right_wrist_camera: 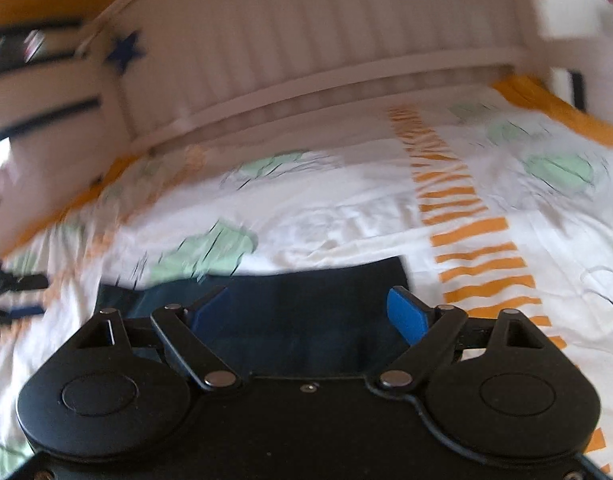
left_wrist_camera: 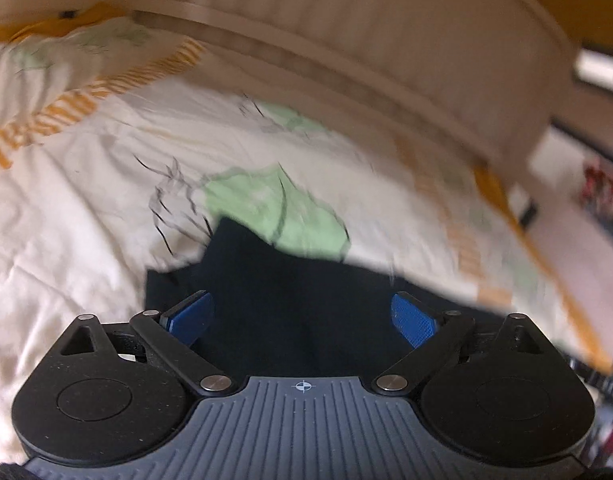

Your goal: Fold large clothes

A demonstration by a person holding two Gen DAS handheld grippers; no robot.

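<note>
from the left wrist we see the left gripper with its jaws spread wide, the blue pads standing well apart and pressing on nothing. between and beyond them lies the dark navy garment, flat on the bed sheet — a pale sheet printed with green patches and sketchy black lines, crossed by a band of orange stripes. the far edge of the garment comes to a point over one of the green patches. behind the sheet runs a white slatted bed rail. the whole view is smeared with blur, worst on its right side.

from the right wrist we see the right gripper, also open wide, nothing caught between its blue pads. the same dark navy garment lies beneath and ahead of the jaws, its far edge running nearly straight across the sheet and ending in a corner near the right finger. just to the right of that corner the orange striped band runs away toward the white rail, which carries a blue star at its left end — blurred, like that whole side.
</note>
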